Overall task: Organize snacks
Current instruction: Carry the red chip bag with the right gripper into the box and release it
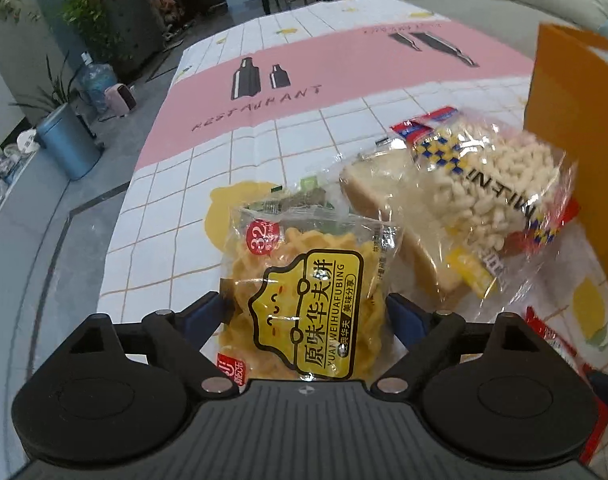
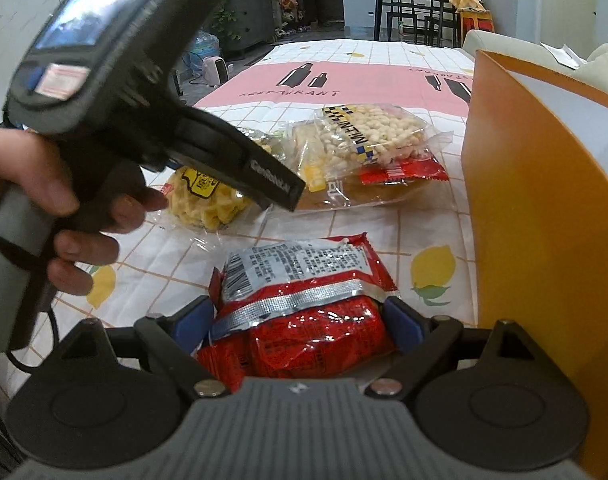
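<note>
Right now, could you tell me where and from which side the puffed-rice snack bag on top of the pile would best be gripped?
Probably across the puffed-rice bag at its narrow width, near the blue-and-yellow checkered band, coming from above. It lies flat on the bread pack, so its broad face is up and both long edges look free. The orange box stands to its right, so approach from the left or front.

Five snack packs were on the counter [image 2: 384,56]: one yellow waffle pack [image 1: 304,300], one clear pack of puffed rice [image 1: 492,184], one wrapped slice of cake [image 1: 388,208], one big red pack [image 2: 304,312] and one small red pack [image 2: 404,172]. One orange box [image 2: 516,208] stood at the right edge. Two grippers were in use, left [image 1: 308,312] and right [image 2: 299,320].
</note>
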`<state>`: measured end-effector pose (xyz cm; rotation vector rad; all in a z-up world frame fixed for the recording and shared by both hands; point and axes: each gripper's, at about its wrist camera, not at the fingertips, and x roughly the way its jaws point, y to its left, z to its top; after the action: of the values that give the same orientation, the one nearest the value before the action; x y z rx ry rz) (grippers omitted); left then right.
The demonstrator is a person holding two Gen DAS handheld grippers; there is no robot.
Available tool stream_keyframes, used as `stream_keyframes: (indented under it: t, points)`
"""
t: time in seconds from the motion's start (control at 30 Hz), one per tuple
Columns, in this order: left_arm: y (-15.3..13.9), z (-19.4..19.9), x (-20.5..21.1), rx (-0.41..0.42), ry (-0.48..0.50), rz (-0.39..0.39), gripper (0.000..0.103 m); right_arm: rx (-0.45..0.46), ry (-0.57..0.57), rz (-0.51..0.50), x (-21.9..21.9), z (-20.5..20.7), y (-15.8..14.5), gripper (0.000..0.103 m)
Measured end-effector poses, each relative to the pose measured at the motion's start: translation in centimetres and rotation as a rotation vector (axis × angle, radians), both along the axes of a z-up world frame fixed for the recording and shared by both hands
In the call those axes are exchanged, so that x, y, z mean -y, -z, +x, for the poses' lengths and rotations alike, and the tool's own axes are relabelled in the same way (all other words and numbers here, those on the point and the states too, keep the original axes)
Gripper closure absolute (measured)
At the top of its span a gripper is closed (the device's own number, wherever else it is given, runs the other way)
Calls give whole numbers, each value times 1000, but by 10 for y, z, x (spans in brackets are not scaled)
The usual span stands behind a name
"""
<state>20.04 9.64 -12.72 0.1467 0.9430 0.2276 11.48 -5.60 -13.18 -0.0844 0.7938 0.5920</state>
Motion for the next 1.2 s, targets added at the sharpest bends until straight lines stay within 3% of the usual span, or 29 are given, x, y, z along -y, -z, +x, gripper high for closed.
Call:
stream_keyframes:
  t: [0.07,0.27,0.57,0.83,1.2]
  points:
    - [-1,-1,-3,2,-5,-18,9,0,-2,-3,0,0,0,14]
    - [-8,-9,-10,-33,-11,-85,16,1,-3,-7,-1,-1,-1,14]
    - [-28,-37,-15,-3,0,-118,18,12,7,17,2,0,-6,15]
    - [-57,-70,-26,90,32,-173,19,150,-14,116,13,-13,-37,15]
    - [-100,-96,-25,283,76,-309,19,199,36,308,49,-28,-84,16]
